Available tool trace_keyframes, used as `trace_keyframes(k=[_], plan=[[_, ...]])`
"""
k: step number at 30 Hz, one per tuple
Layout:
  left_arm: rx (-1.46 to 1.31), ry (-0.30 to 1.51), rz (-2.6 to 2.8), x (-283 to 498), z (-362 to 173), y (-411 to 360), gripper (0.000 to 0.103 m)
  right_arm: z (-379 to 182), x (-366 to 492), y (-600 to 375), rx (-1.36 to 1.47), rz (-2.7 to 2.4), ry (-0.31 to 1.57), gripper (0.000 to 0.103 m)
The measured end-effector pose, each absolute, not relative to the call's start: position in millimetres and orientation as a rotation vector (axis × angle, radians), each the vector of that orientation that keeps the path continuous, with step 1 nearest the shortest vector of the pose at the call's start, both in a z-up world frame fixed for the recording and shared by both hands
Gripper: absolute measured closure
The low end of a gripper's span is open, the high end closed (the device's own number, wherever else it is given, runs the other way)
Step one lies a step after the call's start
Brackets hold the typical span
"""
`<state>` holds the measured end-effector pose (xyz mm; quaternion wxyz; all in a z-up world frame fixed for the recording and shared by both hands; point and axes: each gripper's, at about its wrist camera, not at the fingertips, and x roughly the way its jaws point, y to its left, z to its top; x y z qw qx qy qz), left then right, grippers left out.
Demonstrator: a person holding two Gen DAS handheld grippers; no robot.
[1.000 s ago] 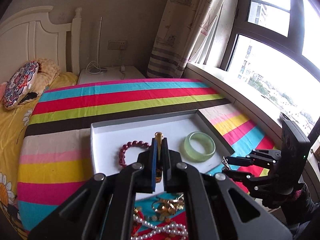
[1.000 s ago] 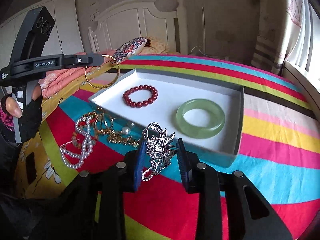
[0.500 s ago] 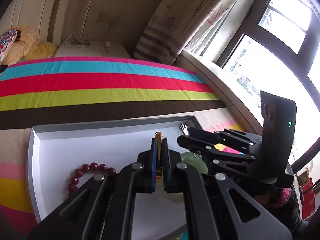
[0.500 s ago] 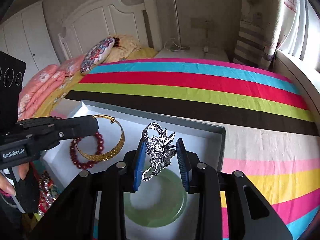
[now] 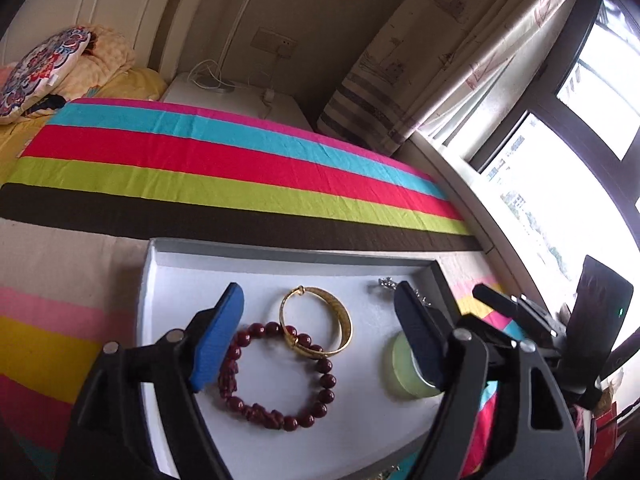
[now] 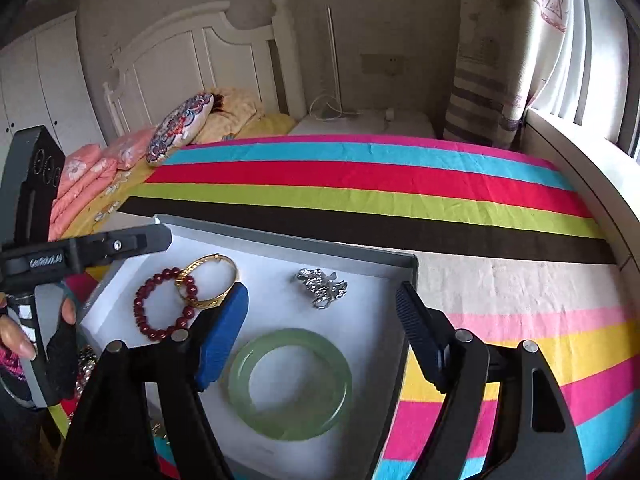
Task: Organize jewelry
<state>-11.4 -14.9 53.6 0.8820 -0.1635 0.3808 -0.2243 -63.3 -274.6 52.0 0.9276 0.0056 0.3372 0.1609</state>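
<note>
Showing the release step of a tray-filling sequence: the left gripper and the right gripper both hang over the white tray with jaws spread wide and nothing between them. In the tray lie a gold bangle, resting across the rim of a red bead bracelet, a silver brooch near the far wall, and a green jade bangle toward the near edge. The tray sits on a striped bedspread. More jewelry, partly visible beside the tray's near left corner, appears unsorted; the next move probably calls for lifting both grippers clear and approaching that pile, pinching one piece without snagging the others.
</note>
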Motion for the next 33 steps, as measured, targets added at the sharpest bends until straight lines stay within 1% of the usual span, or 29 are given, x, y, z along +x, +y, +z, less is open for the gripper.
trace_keyframes(k=[2, 4, 7, 8, 13, 16, 22, 23, 24, 26, 30, 33], plan=[[-0.362, 0.757, -0.442, -28, 63, -2, 0.015, 54, -88, -273, -0.010, 0.375, 0.659, 0.029], [-0.339, 0.729, -0.387, -48, 71, 9, 0.012, 54, -112, -271, -0.027, 0.418, 0.639, 0.029], [-0.279, 0.688, -0.279, -82, 78, 24, 0.003, 48, -139, -266, -0.053, 0.471, 0.631, 0.029], [-0.248, 0.672, -0.237, -94, 79, 27, 0.002, 46, -145, -264, -0.069, 0.481, 0.634, 0.029], [-0.039, 0.608, -0.088, -147, 73, 36, 0.002, 32, -166, -242, -0.168, 0.522, 0.660, 0.029], [0.064, 0.615, -0.073, -174, 60, 37, 0.002, 27, -165, -234, -0.187, 0.547, 0.685, 0.029], [0.034, 0.710, -0.182, -204, 28, 47, 0.002, 24, -163, -214, -0.278, 0.622, 0.694, 0.029], [0.018, 0.722, -0.205, -208, 25, 48, 0.002, 25, -162, -209, -0.289, 0.645, 0.698, 0.032], [-0.002, 0.733, -0.228, -209, 22, 48, 0.002, 25, -162, -204, -0.295, 0.665, 0.705, 0.036], [-0.037, 0.750, -0.262, -213, 15, 49, 0.002, 25, -161, -195, -0.304, 0.694, 0.712, 0.043], [-0.038, 0.774, -0.272, -216, 2, 40, 0.002, 28, -155, -178, -0.211, 0.772, 0.744, 0.043], [-0.025, 0.782, -0.289, -217, -2, 31, 0.002, 26, -152, -157, -0.237, 0.770, 0.754, 0.043]])
